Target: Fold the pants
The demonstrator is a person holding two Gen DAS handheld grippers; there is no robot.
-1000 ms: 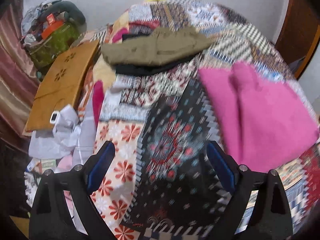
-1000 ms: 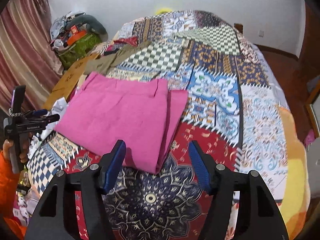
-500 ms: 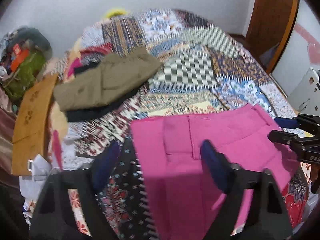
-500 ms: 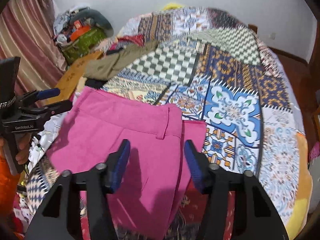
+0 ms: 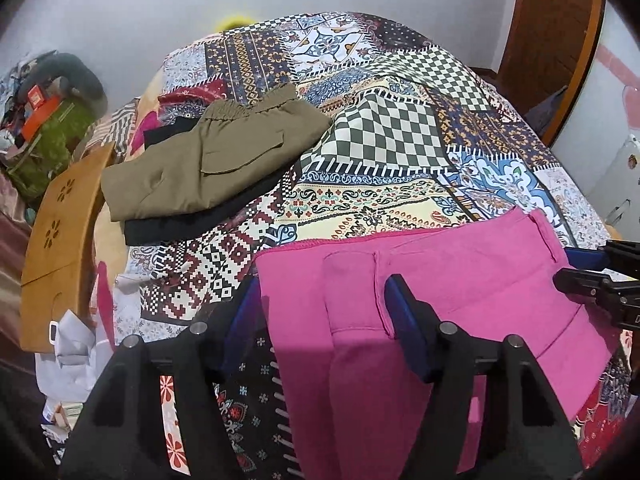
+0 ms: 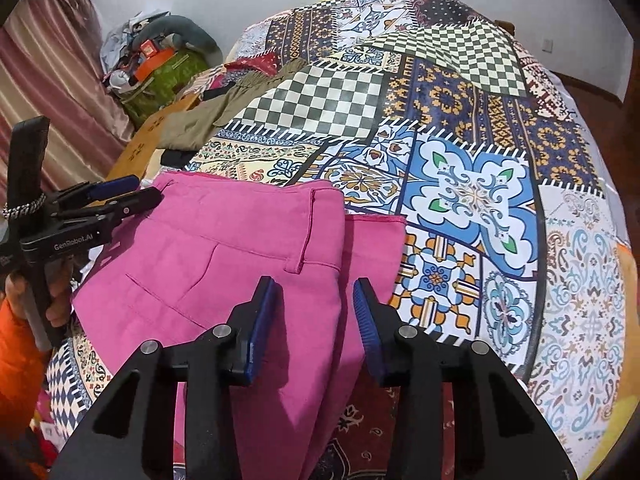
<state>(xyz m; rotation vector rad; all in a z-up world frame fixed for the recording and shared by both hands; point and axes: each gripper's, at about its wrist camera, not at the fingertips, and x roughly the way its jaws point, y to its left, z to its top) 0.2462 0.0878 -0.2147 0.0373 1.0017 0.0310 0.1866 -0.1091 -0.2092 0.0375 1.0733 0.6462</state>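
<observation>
Pants, folded pink on the bed, directly ahead of both tools, left tool and right tool, each gaping and empty.

Both wrist views look down closely from opposite sides, sharing the pink pants.

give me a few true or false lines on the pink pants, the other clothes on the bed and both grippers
1. The folded bright pink pants lie on the patchwork quilt. True.
2. The right gripper is clamped shut on the pants. False: it is open above them, holding nothing.
3. The folded olive-green pants lie on top of a black garment. True.
4. The left gripper is shut. False: its jaws stand apart, straddling the pink pants' edge.
5. The olive pants touch the pink pants. False: bare quilt separates them.
</observation>
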